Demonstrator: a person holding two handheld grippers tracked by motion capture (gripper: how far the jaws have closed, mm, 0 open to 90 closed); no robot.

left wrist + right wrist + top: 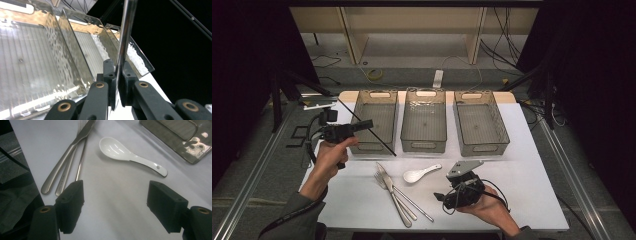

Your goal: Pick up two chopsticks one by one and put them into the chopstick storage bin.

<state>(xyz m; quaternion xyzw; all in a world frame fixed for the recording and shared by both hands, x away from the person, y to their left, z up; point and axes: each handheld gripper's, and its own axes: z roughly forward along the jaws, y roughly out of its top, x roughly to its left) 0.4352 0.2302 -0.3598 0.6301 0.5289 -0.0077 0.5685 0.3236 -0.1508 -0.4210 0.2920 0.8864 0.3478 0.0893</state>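
Nearest the camera in the right gripper view stand the two black pads of the right gripper (115,202), set wide apart with only bare white table (117,202) between them. Just beyond that gap lies the white ceramic soup spoon (125,153), bowl up; in the high view its bowl (413,175) points to the near left and its handle runs toward the far right, ending short of the middle basket (424,120). The spoon therefore lies ahead of the open jaws, and its long axis runs slantwise across the line between the pads rather than square to it, so I judge that the hand would need some turn before closing across the handle. The right gripper (451,196) is by far the nearer of the two to it. Left of the spoon, a knife (393,192), a fork (398,196) and a single metal chopstick (414,204) lie bunched together, their long axes running from far left to near right. The left gripper (362,125) is raised near the left basket (374,122), its jaws pinched shut on another chopstick (125,37), a thin rod that in the high view slants across the basket's near edge. A third basket (479,122) stands at the right.
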